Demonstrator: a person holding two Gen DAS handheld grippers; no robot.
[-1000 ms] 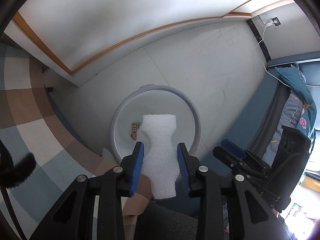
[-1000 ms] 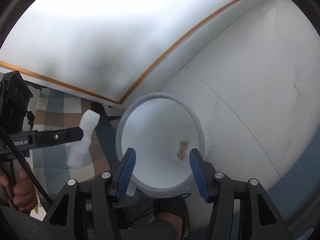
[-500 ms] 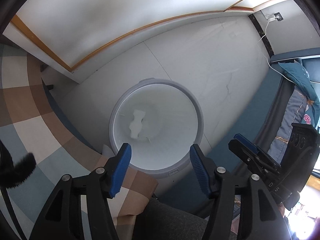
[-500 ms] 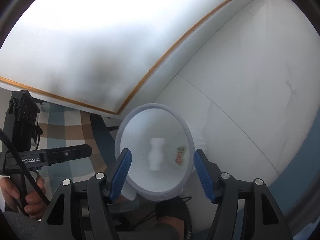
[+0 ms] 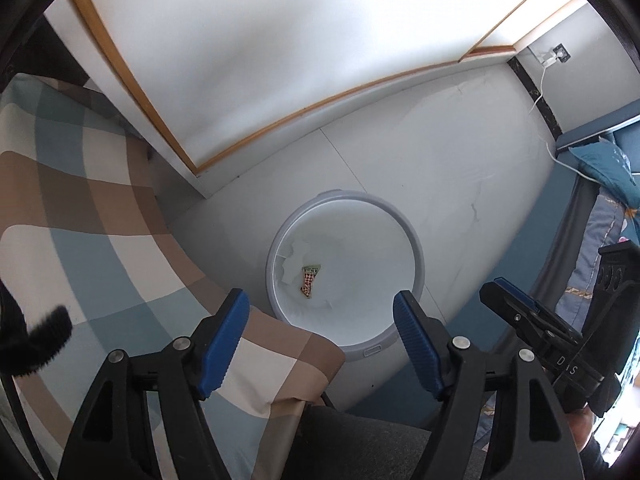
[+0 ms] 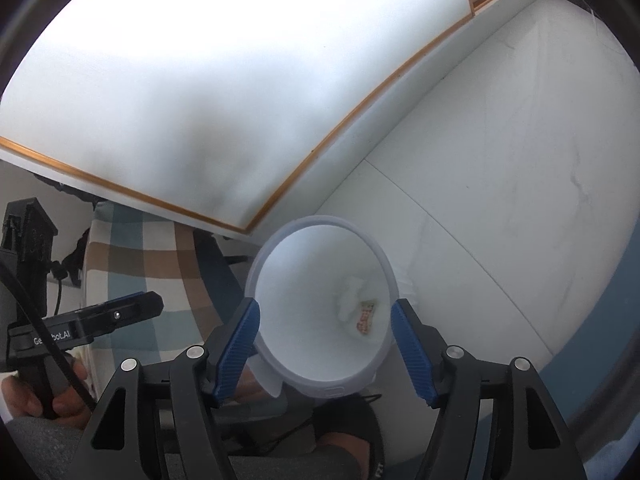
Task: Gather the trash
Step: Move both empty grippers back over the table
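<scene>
Trash bin (image 5: 343, 276), round and pale grey, stands on the white floor (image 5: 440, 168) below both my grippers. A white foam piece (image 5: 294, 262) that sat pinched in my left gripper (image 5: 320, 336) a second ago now lies at the bottom of the bin, at about nine o'clock of its floor in the left wrist view. Its drop is done, by my judgement, and this piece of trash counts as collected. Touching it, toward the centre, lies a small red and green patterned wrapper (image 5: 310, 280). Nothing else shows inside the bin.

My left gripper's blue jaws are opening wide with nothing between them. My right gripper (image 6: 325, 340) hangs above the bin's near rim, its jaws also opening and empty, the bin's mouth framed between them. From the right wrist view, foam and wrapper lie together at about four o'clock of the bin's floor. A checked blue and brown cloth (image 5: 100, 220) lies at nine o'clock of the bin.
</scene>
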